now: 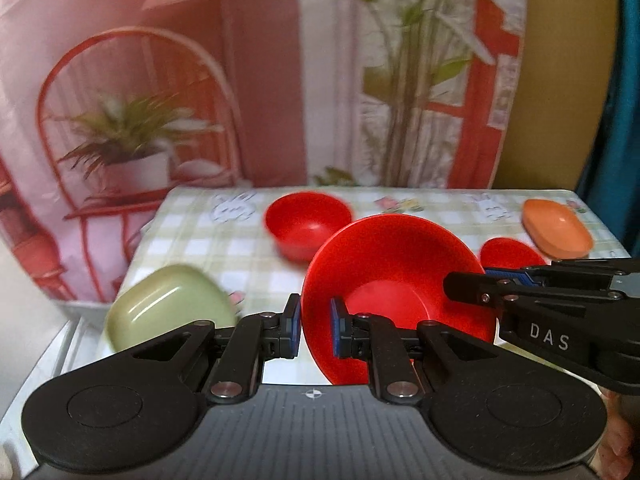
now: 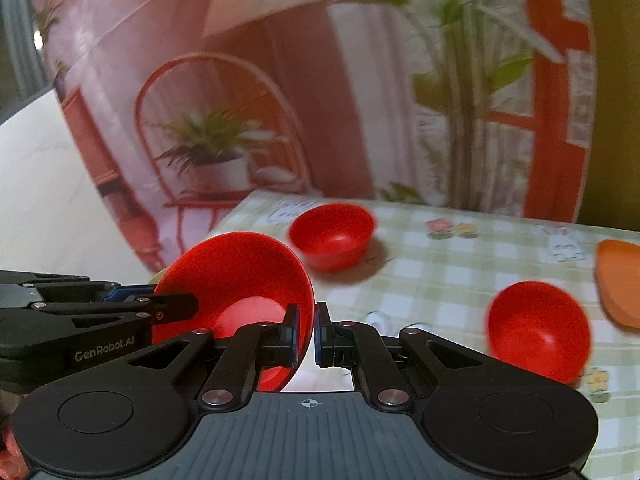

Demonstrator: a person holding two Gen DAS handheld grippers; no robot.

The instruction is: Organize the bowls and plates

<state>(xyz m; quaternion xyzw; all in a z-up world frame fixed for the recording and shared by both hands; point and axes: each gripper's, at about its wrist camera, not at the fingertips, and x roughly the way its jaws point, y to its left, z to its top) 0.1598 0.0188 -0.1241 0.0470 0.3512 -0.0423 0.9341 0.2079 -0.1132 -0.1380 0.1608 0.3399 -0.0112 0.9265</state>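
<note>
Both grippers hold one large red bowl (image 1: 396,280) clear of the checked tablecloth (image 1: 192,236), tilted, by opposite rims. The left gripper (image 1: 315,326) pinches the near-left rim; the right gripper (image 2: 306,334), jaws nearly together, clamps the opposite rim, entering the left wrist view from the right. Two smaller red bowls (image 1: 306,224) (image 2: 538,328), a green dish (image 1: 168,306) and an orange dish (image 1: 556,228) rest on the cloth.

Wide red plate (image 1: 396,280), glossy, shallow with a flat centre, lifted off the table and tilted on edge (concave face turned toward the cameras). Two red bowls upright: one (image 1: 308,224) far back, one (image 2: 538,328) nearer right. Green dish (image 1: 168,306) left; orange dish (image 1: 556,228) far right.
</note>
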